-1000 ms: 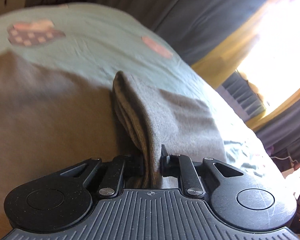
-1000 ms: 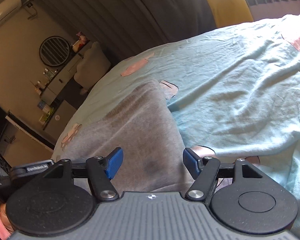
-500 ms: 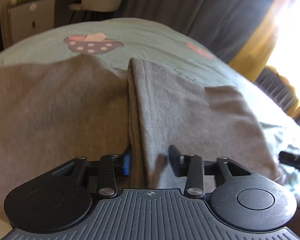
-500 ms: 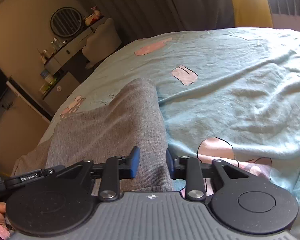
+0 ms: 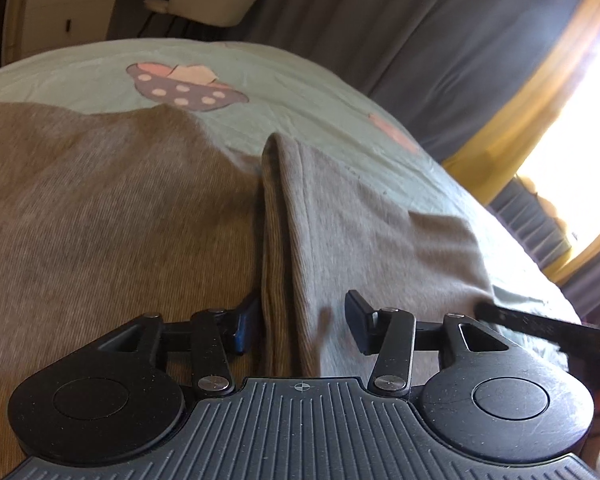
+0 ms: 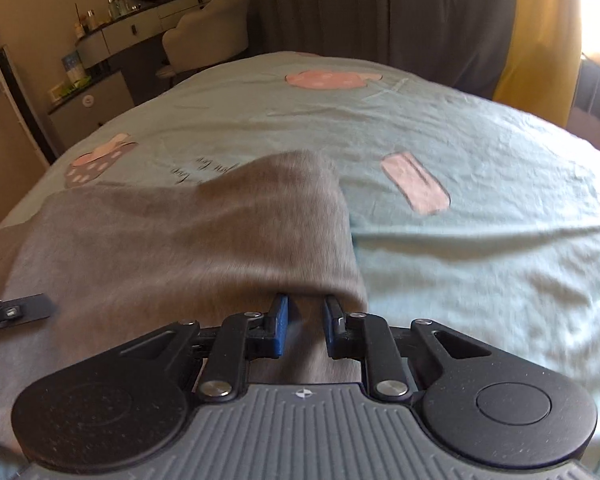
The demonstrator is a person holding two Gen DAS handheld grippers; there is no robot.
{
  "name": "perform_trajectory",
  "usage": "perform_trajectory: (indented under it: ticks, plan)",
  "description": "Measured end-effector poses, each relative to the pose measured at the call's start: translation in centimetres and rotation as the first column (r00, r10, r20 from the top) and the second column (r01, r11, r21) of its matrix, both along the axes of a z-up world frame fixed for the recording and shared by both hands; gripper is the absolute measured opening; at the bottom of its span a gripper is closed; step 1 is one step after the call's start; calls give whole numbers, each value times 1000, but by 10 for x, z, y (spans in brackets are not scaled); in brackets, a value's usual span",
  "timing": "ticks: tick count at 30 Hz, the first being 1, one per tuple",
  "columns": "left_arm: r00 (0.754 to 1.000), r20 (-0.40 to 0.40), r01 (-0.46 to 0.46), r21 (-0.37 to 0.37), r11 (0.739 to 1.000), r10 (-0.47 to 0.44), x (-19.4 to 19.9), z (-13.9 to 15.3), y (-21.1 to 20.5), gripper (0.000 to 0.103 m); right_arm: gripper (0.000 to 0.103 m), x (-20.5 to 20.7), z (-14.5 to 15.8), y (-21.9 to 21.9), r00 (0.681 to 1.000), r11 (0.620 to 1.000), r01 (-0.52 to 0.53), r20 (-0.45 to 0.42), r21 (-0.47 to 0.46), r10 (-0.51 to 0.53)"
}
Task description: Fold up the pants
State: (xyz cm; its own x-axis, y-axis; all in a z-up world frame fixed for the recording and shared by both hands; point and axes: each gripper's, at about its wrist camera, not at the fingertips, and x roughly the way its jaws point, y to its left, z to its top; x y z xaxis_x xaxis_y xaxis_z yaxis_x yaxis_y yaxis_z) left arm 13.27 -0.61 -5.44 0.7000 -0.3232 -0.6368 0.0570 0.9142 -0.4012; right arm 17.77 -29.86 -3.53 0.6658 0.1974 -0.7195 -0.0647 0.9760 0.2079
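Note:
Grey pants [image 5: 100, 216] lie on a pale green bed sheet [image 5: 284, 92]. In the left wrist view a folded ribbed edge of the pants [image 5: 276, 240] runs up between the fingers of my left gripper [image 5: 300, 324], whose jaws stand open around it. In the right wrist view the pants [image 6: 204, 240] spread to the left, and my right gripper [image 6: 306, 324] has its jaws narrowed on the pants' right edge; the fabric sits between them. The right gripper's tip also shows at the right of the left wrist view [image 5: 540, 324].
The sheet [image 6: 480, 240] has pink and purple printed patches. Dark grey and yellow curtains [image 5: 440, 60] hang behind the bed by a bright window. A dresser [image 6: 112, 40] and a pale chair [image 6: 208, 36] stand beyond the bed's far left.
My left gripper opened and let go of the pants' folded edge. My right gripper closed in on the pants' right edge. Both views swung toward the dresser side.

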Motion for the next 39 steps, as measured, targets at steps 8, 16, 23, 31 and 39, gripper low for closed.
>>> perform_trajectory:
  ticks: [8,16,23,31,39]
  plan:
    - [999,-14,42,-127,991,-44,29,-5,11,66,15,-1,-3,-4,996,996,85,19,9,-85]
    - [998,-43,44,-236,971,-56,55,-11,18,51,36,-42,5,-17,980,979,197,-7,53,-196]
    - [991,112,91,-169,981,-73,43,12,15,17,38,-54,12,-11,980,979,196,7,45,-197]
    - [974,216,-50,-77,996,66,18,30,35,82,47,-78,25,-14,978,972,208,-12,106,-208]
    - [994,84,-71,-51,996,75,0,16,37,83,54,-107,24,-30,971,914,234,-133,331,-200]
